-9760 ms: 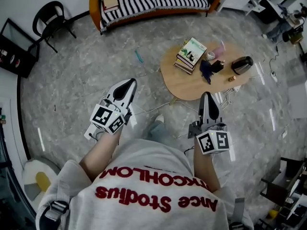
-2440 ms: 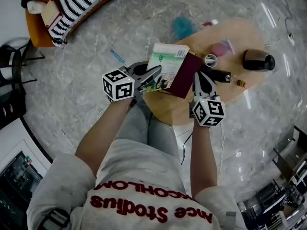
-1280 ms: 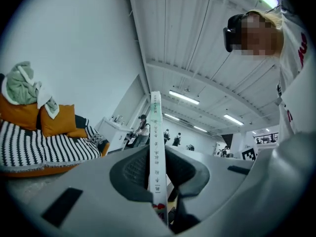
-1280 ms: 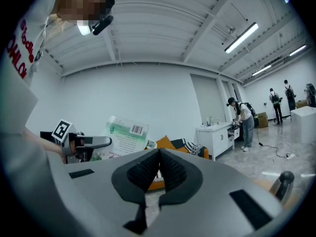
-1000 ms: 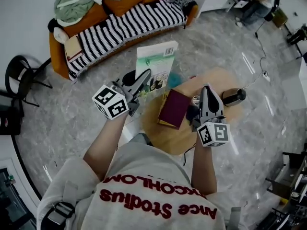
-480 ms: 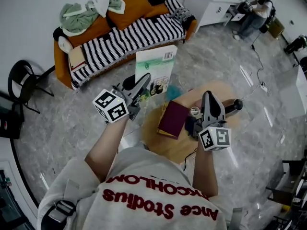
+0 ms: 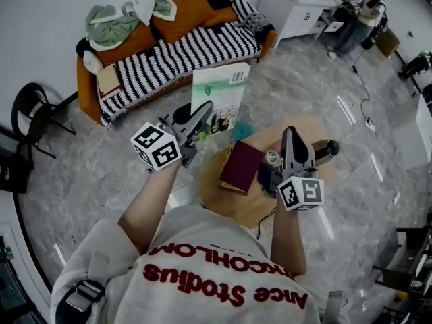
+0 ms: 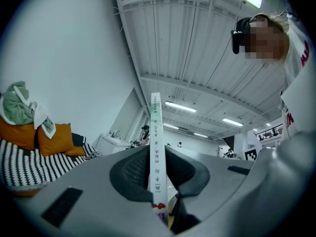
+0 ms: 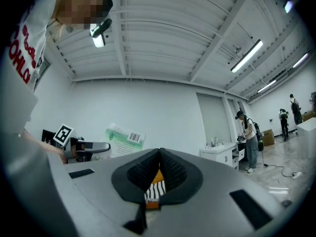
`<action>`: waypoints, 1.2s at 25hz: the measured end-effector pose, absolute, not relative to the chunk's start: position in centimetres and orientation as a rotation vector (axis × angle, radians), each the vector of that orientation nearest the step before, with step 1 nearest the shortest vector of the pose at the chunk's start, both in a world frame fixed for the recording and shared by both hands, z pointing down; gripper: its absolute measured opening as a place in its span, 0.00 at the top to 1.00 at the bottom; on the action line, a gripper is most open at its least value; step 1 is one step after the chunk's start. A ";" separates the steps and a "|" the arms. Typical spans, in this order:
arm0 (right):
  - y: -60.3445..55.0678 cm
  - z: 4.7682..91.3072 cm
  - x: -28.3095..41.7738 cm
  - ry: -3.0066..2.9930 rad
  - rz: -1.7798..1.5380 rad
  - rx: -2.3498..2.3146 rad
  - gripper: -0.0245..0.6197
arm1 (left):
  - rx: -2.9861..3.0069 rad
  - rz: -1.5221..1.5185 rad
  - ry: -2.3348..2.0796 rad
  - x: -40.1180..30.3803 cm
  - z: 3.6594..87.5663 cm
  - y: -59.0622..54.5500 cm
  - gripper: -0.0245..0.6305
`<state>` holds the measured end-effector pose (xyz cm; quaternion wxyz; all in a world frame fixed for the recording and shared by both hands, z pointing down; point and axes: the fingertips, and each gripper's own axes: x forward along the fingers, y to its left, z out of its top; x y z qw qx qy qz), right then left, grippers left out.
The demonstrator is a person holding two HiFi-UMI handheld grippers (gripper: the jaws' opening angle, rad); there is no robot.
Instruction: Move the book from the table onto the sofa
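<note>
A thin green-and-white book (image 7: 219,94) stands upright in the air, with my left gripper (image 7: 201,113) shut on its lower edge. In the left gripper view the book's white spine (image 8: 156,147) runs up between the two dark pads. My right gripper (image 7: 291,139) is shut with nothing in it, held above the round wooden table (image 7: 243,201). From the right gripper view the book (image 9: 122,139) shows at the left. A maroon book (image 7: 239,166) lies on top of a small stack on the table. The orange sofa (image 7: 88,96) with a striped blanket (image 7: 189,49) stands beyond, at the upper left.
On the sofa lie orange cushions (image 7: 182,2), a green cloth (image 7: 111,22) and another book (image 7: 108,79). The table also carries a dark kettle (image 7: 327,150) and small items. A black chair (image 7: 34,113) stands at the left, a white cabinet (image 7: 293,5) at the upper right.
Both grippers have risen a little since a second ago, the left one carrying the green book. The sofa now sits slightly lower in the head view.
</note>
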<state>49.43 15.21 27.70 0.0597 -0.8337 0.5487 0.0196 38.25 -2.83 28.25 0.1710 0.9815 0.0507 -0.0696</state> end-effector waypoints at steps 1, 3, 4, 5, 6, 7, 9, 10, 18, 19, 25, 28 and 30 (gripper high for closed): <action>15.3 27.6 49.4 1.661 0.061 -2.525 0.92 | 2.790 -0.198 0.144 38.2 28.1 -2.8 0.85; 15.5 27.5 49.3 1.661 0.063 -2.525 0.92 | 2.791 -0.201 0.142 38.1 27.9 -2.6 0.85; 15.6 27.3 49.4 1.659 0.063 -2.524 0.92 | 2.792 -0.204 0.140 38.2 27.8 -2.5 0.85; 15.8 27.2 49.4 1.657 0.063 -2.522 0.92 | 2.793 -0.208 0.138 38.2 27.6 -2.4 0.85; 16.0 27.2 49.5 1.655 0.064 -2.520 0.92 | 2.795 -0.211 0.134 38.2 27.5 -2.2 0.85; 16.3 27.2 49.6 1.654 0.065 -2.517 0.92 | 2.797 -0.214 0.128 38.2 27.5 -1.9 0.85; 16.9 27.3 49.7 1.657 0.067 -2.508 0.92 | 2.802 -0.220 0.111 38.0 27.5 -1.4 0.85; 17.0 27.4 49.7 1.661 0.067 -2.503 0.92 | 2.803 -0.223 0.100 37.9 27.5 -1.2 0.85; 16.3 27.3 50.8 1.755 0.040 -2.413 0.92 | 2.813 -0.230 -0.043 37.3 27.0 -1.1 0.85; 16.1 27.3 51.0 1.775 0.036 -2.395 0.92 | 2.816 -0.233 -0.066 37.2 26.9 -1.1 0.85; 10.6 27.0 48.6 1.935 0.036 -2.250 0.92 | 2.828 -0.273 -0.251 32.5 26.2 -4.0 0.85; 5.8 27.0 43.7 2.020 0.023 -2.182 0.92 | 2.818 -0.291 -0.357 26.6 26.2 -7.7 0.85; 3.5 27.1 41.0 2.063 0.013 -2.145 0.92 | 2.812 -0.299 -0.416 23.5 26.4 -9.5 0.85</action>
